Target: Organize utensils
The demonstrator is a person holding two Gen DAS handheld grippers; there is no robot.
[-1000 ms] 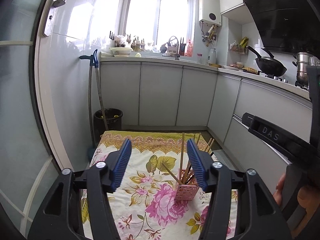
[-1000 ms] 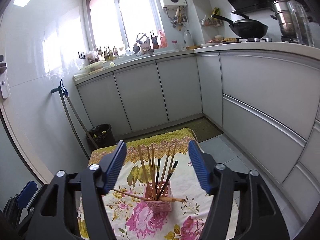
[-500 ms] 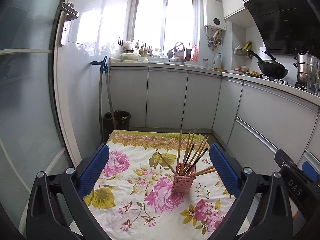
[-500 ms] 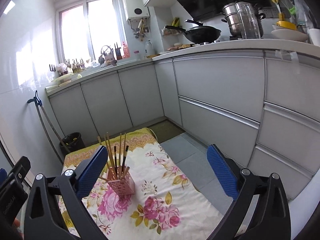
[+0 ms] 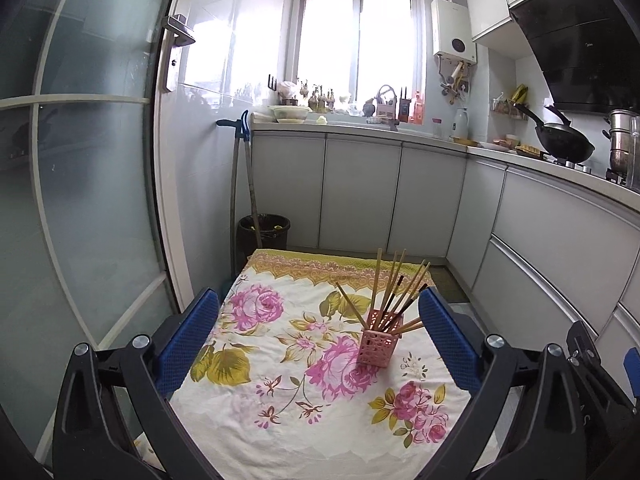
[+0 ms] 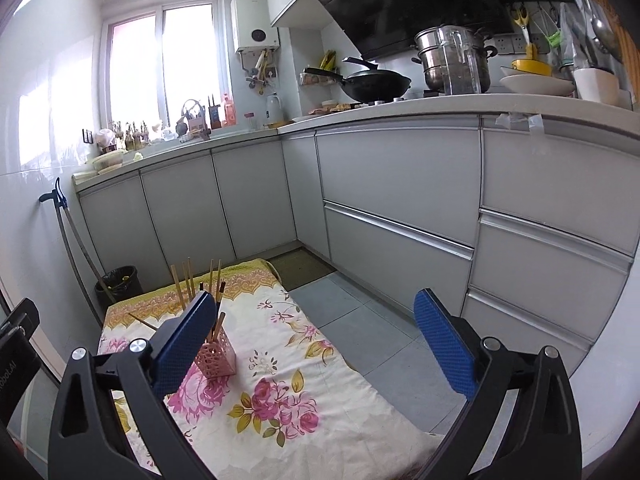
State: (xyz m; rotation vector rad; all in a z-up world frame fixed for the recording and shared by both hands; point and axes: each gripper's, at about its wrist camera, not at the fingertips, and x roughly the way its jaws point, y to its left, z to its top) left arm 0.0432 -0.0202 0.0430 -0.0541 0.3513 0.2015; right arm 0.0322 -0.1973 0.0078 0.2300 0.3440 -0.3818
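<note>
The pink holder (image 5: 376, 343) stood right of centre in the left wrist view on the floral cloth (image 5: 280, 400), its chopsticks (image 5: 394, 288) fanning up and rightward, one lying nearly level over the rim. The left gripper (image 5: 318, 334) was spread wide and empty, facing it squarely. The right gripper (image 6: 320, 344), equally wide and empty, had the holder (image 6: 218, 356) at lower left behind its left finger, so the left looked better placed.
</note>
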